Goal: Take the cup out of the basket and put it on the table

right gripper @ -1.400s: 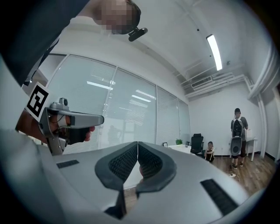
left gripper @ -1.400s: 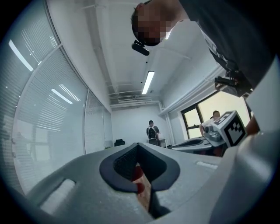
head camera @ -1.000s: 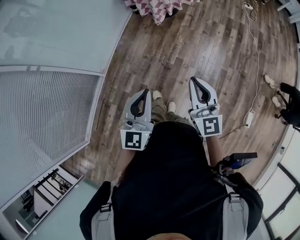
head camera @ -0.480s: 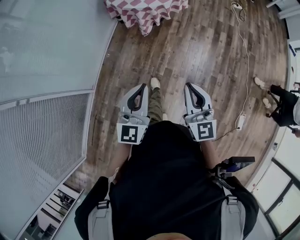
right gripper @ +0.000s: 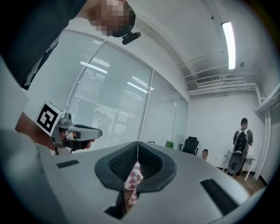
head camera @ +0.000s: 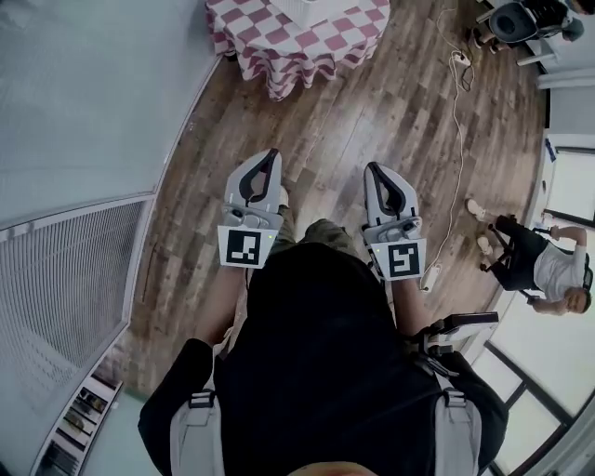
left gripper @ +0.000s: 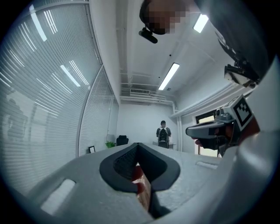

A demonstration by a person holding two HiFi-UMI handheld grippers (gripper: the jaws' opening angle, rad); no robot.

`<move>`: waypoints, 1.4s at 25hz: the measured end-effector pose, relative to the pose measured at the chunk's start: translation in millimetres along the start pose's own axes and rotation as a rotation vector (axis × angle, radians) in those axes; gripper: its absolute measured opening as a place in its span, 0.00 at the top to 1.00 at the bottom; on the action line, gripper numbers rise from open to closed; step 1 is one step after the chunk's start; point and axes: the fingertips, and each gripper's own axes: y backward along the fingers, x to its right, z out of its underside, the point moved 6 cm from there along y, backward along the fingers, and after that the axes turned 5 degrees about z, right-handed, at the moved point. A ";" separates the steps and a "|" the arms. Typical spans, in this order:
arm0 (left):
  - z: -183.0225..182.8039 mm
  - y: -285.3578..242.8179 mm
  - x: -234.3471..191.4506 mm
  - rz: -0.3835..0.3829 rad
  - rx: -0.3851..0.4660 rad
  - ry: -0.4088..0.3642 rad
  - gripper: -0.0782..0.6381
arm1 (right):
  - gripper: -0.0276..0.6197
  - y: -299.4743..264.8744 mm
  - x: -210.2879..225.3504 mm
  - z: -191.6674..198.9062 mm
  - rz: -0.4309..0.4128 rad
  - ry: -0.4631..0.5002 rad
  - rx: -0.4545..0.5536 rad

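Wood floor (head camera: pixel 390 121), red-and-white checked table (head camera: pixel 251 28)

Wood floor (head camera: pixel 325 139) bears checkered table (head camera: pixel 307 42), white cable (head camera: pixel 456 130)

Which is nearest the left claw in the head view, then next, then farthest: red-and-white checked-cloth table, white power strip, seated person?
1. Red-and-white checked-cloth table, ahead of the left claw.
2. White power strip, floor at right.
3. Seated person in white shirt, far right.
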 end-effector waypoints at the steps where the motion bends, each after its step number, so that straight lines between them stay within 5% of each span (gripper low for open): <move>1: 0.8 -5.9 -10.1 -0.009 -0.001 -0.004 0.89 | 0.94 -11.7 2.2 1.1 -0.009 -0.003 0.001; 7: 12.8 -20.6 -52.6 -0.056 -0.055 0.059 0.89 | 0.94 -56.7 13.9 15.5 -0.032 -0.043 -0.028; 20: 36.8 -117.8 -70.4 -0.112 -0.169 0.022 0.89 | 0.94 -171.7 81.0 72.1 -0.133 -0.166 -0.046; 25: 31.6 -228.6 -73.2 -0.084 -0.176 0.042 0.89 | 0.94 -223.7 158.7 79.0 -0.138 -0.170 -0.008; 30: 14.7 -336.1 -46.7 0.022 -0.185 -0.044 0.89 | 0.94 -259.5 254.2 107.9 -0.074 -0.233 0.001; 35: 24.0 -393.0 -28.0 0.039 -0.262 -0.086 0.89 | 0.94 -275.0 331.5 136.2 -0.013 -0.265 -0.018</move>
